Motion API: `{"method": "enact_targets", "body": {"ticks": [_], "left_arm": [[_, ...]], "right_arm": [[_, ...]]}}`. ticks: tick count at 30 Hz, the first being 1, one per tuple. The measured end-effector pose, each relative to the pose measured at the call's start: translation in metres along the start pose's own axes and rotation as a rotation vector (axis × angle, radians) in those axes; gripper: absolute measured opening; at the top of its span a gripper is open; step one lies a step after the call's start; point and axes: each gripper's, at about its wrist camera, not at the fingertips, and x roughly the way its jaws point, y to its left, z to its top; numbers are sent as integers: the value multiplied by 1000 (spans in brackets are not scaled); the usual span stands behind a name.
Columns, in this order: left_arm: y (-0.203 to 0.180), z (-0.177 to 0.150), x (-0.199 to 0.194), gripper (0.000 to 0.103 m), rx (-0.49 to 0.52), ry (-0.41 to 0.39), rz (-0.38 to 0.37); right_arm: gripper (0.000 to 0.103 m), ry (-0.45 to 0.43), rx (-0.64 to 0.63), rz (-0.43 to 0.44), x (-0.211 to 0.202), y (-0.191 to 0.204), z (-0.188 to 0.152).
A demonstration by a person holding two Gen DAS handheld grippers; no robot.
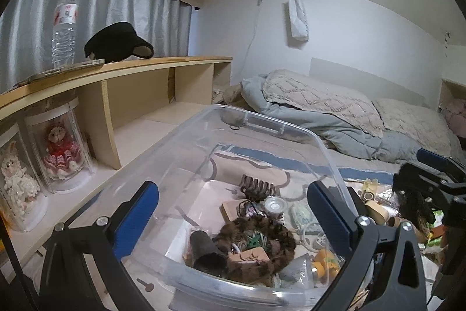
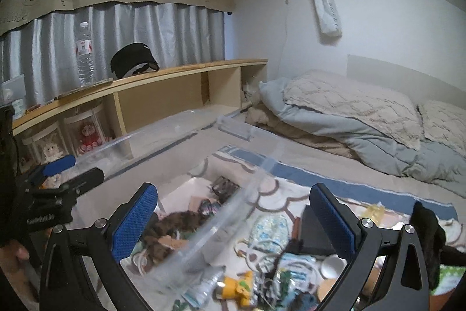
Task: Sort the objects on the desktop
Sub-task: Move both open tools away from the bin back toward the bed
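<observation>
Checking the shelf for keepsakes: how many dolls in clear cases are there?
2, both in the shelf's lowest-left compartment: a white doll at far left, a red-dressed doll beside it. More may sit out of view.

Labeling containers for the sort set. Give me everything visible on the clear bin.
The clear bin is a see-through plastic tub, rectangular with rounded corners and a rolled rim, a moulded handle at its far end. No lid on it. It sits on the patterned bedding beside the wooden shelf, partly filled: a brown furry item, a dark claw clip, a dark cylinder. The left hand-held gripper hangs open above it, not touching.
</observation>
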Motion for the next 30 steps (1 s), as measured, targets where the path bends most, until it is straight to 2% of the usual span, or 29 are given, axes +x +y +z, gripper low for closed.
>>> {"method": "enact_targets", "body": {"ticks": [14, 19, 26, 30], "left_arm": [[-59, -2, 1, 103, 46, 20, -119], [-81, -3, -3, 103, 69, 19, -170], [-108, -9, -6, 103, 93, 27, -227], [-124, -13, -9, 103, 112, 20, -252]], "right_arm": [[103, -2, 54, -157, -57, -64, -37], [103, -35, 63, -237, -85, -82, -51], [103, -35, 71, -338, -113, -106, -75], [103, -29, 108, -361, -122, -121, -89]]}}
